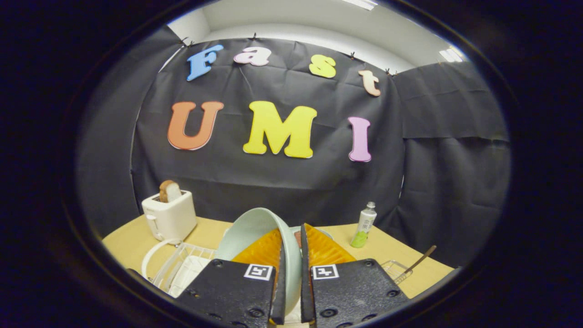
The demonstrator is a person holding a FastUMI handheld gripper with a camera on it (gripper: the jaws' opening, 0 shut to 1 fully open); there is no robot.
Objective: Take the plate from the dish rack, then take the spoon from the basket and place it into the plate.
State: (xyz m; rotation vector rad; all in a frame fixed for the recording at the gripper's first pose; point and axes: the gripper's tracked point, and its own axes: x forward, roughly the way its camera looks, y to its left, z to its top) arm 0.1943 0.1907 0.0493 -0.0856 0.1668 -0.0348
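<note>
In the gripper view, your gripper [291, 255] is pinching the pale green plate [255, 228] by its rim, just above the dish rack [182, 266]. Gripped on edge, it is risking slipping or swinging sideways.

Spoon [421, 260] bowl hidden — basket [397, 269] partly hidden.

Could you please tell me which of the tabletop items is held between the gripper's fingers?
The pale green plate; the gripper clamps its rim, unlike the toaster, bottle and spoon.
</note>
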